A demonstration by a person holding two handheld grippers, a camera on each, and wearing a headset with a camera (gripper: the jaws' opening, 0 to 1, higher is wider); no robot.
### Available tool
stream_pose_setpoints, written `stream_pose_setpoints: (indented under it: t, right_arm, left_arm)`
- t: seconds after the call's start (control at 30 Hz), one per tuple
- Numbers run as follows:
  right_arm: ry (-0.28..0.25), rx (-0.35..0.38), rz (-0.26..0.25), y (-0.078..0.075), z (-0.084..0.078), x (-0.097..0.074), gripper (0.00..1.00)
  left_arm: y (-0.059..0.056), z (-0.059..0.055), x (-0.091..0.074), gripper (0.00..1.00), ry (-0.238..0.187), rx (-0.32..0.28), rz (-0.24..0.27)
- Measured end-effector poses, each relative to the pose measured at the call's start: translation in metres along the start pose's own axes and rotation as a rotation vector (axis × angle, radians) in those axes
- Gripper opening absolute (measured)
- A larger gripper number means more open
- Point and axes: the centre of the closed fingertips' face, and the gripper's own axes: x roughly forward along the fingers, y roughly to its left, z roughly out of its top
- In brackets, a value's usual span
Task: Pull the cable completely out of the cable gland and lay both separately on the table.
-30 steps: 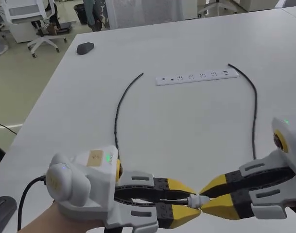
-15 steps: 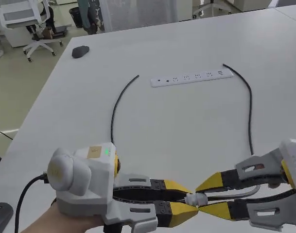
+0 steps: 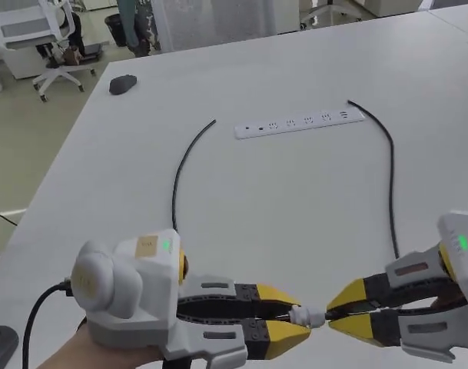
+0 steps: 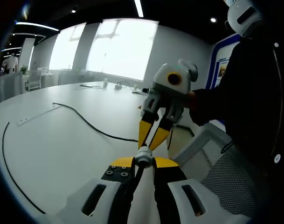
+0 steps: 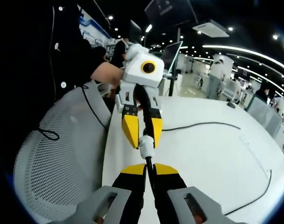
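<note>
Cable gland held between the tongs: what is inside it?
The black cable runs into the white cable gland on one side and comes out on the other. The part inside is covered by the gland's body.

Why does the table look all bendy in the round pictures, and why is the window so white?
Left gripper view: a fisheye lens bends the table edge, and the window glares white, far brighter than the room. Right gripper view: the same lens curves the table and the ceiling light strip. Head view: the power strip looks straight, the light even.
</note>
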Motion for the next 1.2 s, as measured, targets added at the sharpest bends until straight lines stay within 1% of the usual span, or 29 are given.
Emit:
stream_pose_setpoints:
  t: [0.03, 0.17, 0.23, 0.27, 0.37, 0.47, 0.5, 0.53, 0.6, 0.63, 0.67, 0.73, 0.77, 0.83, 0.9, 0.97, 1.03, 1.07, 1.1, 1.13, 1.17, 1.2]
  right_arm:
    - [0.003, 0.020, 0.005, 0.000, -0.002, 0.001, 0.00]
    - [-0.001, 0.042, -0.007, 0.000, -0.002, 0.002, 0.00]
    - [0.010, 0.062, -0.014, 0.000, -0.005, 0.002, 0.00]
    - [0.018, 0.057, -0.028, -0.002, -0.007, 0.001, 0.00]
    - [0.040, 0.091, -0.048, -0.007, -0.017, -0.001, 0.00]
    - [0.078, 0.131, -0.088, -0.013, -0.030, -0.005, 0.00]
    - [0.091, 0.167, -0.112, -0.017, -0.035, -0.008, 0.00]
    - [0.093, 0.171, -0.122, -0.019, -0.037, -0.009, 0.00]
    - [0.117, 0.188, -0.151, -0.024, -0.046, -0.013, 0.00]
    - [0.136, 0.200, -0.173, -0.028, -0.053, -0.017, 0.00]
    - [0.168, 0.213, -0.197, -0.031, -0.062, -0.021, 0.00]
    - [0.203, 0.206, -0.230, -0.036, -0.073, -0.027, 0.00]
    - [0.226, 0.227, -0.251, -0.038, -0.081, -0.031, 0.00]
    - [0.242, 0.237, -0.273, -0.043, -0.091, -0.038, 0.00]
    - [0.241, 0.260, -0.291, -0.046, -0.096, -0.043, 0.00]
    - [0.231, 0.294, -0.325, -0.053, -0.104, -0.051, 0.00]
    - [0.257, 0.298, -0.342, -0.055, -0.112, -0.055, 0.00]
    - [0.287, 0.297, -0.375, -0.060, -0.120, -0.060, 0.00]
    - [0.303, 0.300, -0.387, -0.061, -0.124, -0.063, 0.00]
    - [0.322, 0.329, -0.407, -0.064, -0.132, -0.067, 0.00]
    - [0.328, 0.379, -0.437, -0.066, -0.136, -0.071, 0.00]
    - [0.337, 0.429, -0.457, -0.070, -0.142, -0.076, 0.00]
  left_arm:
    - [0.000, -0.001, 0.000, 0.15, 0.002, 0.000, 0.000]
    - [0.002, -0.001, 0.001, 0.15, 0.004, 0.008, 0.013]
    - [0.002, -0.002, 0.001, 0.15, 0.005, 0.008, 0.015]
    - [0.004, -0.003, 0.001, 0.15, 0.007, 0.013, 0.022]
    - [0.006, -0.004, 0.000, 0.15, 0.009, 0.013, 0.031]
    - [0.010, -0.005, -0.003, 0.15, 0.003, 0.001, 0.049]
    - [0.012, -0.005, -0.004, 0.15, 0.000, -0.009, 0.052]
    - [0.013, -0.006, -0.005, 0.15, -0.002, -0.019, 0.057]
    - [0.015, -0.006, -0.008, 0.15, -0.007, -0.018, 0.066]
    - [0.015, -0.006, -0.009, 0.15, -0.009, -0.020, 0.068]
    - [0.016, -0.006, -0.010, 0.15, -0.011, -0.020, 0.073]
    - [0.017, -0.006, -0.013, 0.15, -0.010, -0.019, 0.079]
    - [0.019, -0.007, -0.014, 0.15, -0.007, -0.015, 0.084]
    - [0.021, -0.008, -0.017, 0.15, -0.007, -0.018, 0.089]
    - [0.023, -0.009, -0.019, 0.15, -0.013, -0.023, 0.094]
    - [0.025, -0.011, -0.021, 0.15, -0.013, -0.027, 0.107]
    - [0.025, -0.011, -0.022, 0.15, -0.014, -0.029, 0.109]
    - [0.025, -0.011, -0.023, 0.15, -0.011, -0.028, 0.110]
    - [0.026, -0.012, -0.024, 0.15, -0.009, -0.027, 0.111]
    - [0.027, -0.012, -0.025, 0.15, -0.011, -0.028, 0.116]
    - [0.029, -0.012, -0.026, 0.15, -0.010, -0.038, 0.121]
    - [0.031, -0.013, -0.029, 0.15, -0.011, -0.044, 0.133]
